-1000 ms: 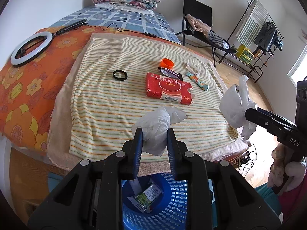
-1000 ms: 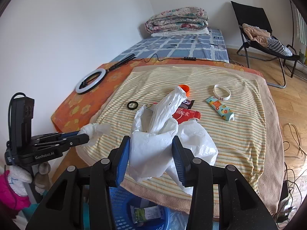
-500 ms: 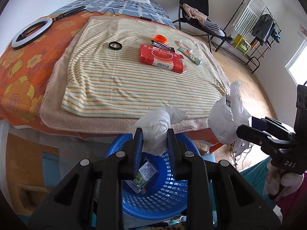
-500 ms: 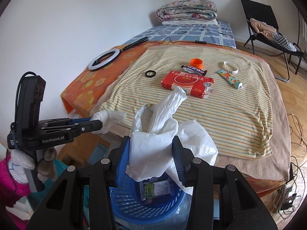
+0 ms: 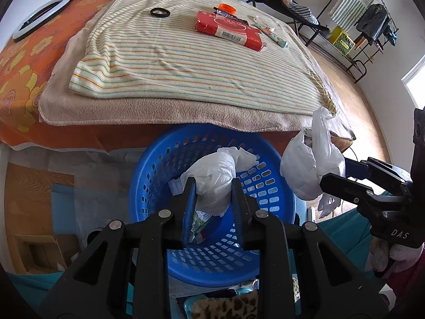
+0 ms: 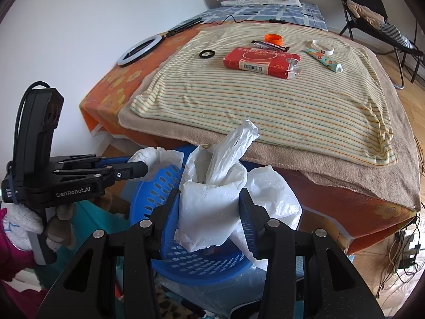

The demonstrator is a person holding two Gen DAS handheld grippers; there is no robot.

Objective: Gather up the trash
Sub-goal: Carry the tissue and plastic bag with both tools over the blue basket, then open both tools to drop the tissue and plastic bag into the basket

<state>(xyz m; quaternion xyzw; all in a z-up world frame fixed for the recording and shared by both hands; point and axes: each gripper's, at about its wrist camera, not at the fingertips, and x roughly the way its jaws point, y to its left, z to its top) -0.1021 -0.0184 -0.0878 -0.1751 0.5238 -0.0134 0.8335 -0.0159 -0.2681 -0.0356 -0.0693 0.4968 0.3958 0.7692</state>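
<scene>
My left gripper (image 5: 212, 186) is shut on a crumpled white plastic bag (image 5: 215, 175) and holds it over the blue laundry-style basket (image 5: 159, 170) on the floor. My right gripper (image 6: 209, 199) is shut on a bigger white plastic bag (image 6: 212, 202), held over the basket's (image 6: 148, 194) right rim; it shows at the right of the left wrist view (image 5: 310, 164). A green wrapper (image 5: 199, 220) lies in the basket. On the striped blanket (image 6: 265, 101) lie a red packet (image 6: 260, 58), an orange cap (image 6: 273, 38), a dark snack bar (image 6: 269, 44), a tube (image 6: 324, 59), a white band (image 6: 322, 43) and a black ring (image 6: 206, 53).
The bed's edge overhangs the basket's far side. A ring light (image 6: 139, 50) lies on the orange flowered sheet. A folding chair (image 6: 372, 21) and a clothes rack (image 5: 369, 26) stand on the wooden floor to the right. Cables (image 6: 403, 250) lie by the bed's corner.
Both grippers have dropped from blanket height and pulled back to just above the basket, each still holding its bag. The basket now fills the lower middle of both views.
</scene>
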